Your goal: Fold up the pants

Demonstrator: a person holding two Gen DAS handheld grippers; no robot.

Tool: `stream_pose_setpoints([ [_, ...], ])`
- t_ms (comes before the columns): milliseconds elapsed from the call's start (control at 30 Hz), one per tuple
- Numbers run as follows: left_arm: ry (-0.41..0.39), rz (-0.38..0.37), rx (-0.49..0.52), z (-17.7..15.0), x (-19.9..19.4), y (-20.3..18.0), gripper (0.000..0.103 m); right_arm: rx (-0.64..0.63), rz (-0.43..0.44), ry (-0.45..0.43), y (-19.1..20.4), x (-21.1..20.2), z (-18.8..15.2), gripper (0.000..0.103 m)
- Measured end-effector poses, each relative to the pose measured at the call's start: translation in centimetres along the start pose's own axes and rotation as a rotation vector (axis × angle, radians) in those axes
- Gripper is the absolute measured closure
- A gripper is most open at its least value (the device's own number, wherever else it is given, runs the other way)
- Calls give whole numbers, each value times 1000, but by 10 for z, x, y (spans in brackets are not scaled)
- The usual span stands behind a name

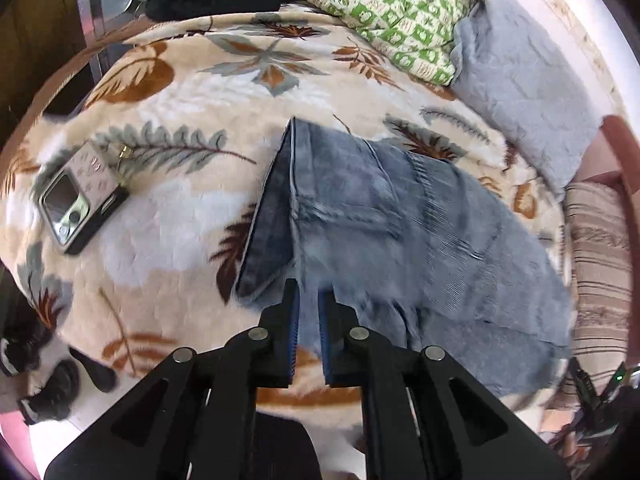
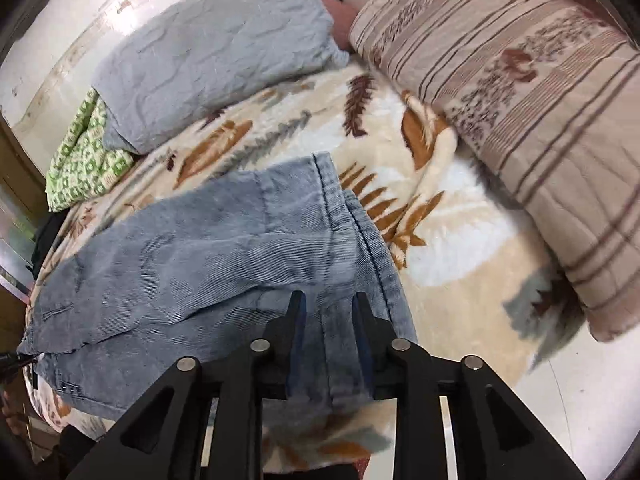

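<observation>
Blue-grey jeans (image 1: 400, 220) lie folded on a cream leaf-print blanket (image 1: 180, 80) spread over a bed. In the left wrist view the folded edge runs up the left side of the jeans. My left gripper (image 1: 309, 288) sits at their near edge with its jaws slightly apart, and denim shows in the narrow gap. In the right wrist view the jeans (image 2: 200, 260) stretch away to the left. My right gripper (image 2: 329, 296) hovers over their near right end by the seam. Its jaws stand open, with denim seen below the gap and the pads not pressing on it.
A phone in a case (image 1: 80, 200) lies on the blanket left of the jeans. A grey pillow (image 2: 220, 48), a green checked quilt (image 1: 380, 4) and a striped pillow (image 2: 520, 100) line the far and right sides. Shoes (image 1: 52, 392) sit on the floor.
</observation>
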State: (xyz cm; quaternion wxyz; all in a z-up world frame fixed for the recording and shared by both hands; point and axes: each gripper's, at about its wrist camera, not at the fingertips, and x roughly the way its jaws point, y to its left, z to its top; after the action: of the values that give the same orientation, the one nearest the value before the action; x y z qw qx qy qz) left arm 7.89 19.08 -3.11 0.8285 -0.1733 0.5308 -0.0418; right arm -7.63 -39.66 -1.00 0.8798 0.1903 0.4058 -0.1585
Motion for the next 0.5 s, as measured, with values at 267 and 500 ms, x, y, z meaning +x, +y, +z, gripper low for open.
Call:
stream_pose_setpoints([
  [267, 61, -188, -56, -5, 6, -15, 41, -15, 342, 95, 85, 11, -15, 28],
  [500, 125, -232, -115, 7, 41, -24, 41, 132, 554, 282, 139, 80, -34, 28],
])
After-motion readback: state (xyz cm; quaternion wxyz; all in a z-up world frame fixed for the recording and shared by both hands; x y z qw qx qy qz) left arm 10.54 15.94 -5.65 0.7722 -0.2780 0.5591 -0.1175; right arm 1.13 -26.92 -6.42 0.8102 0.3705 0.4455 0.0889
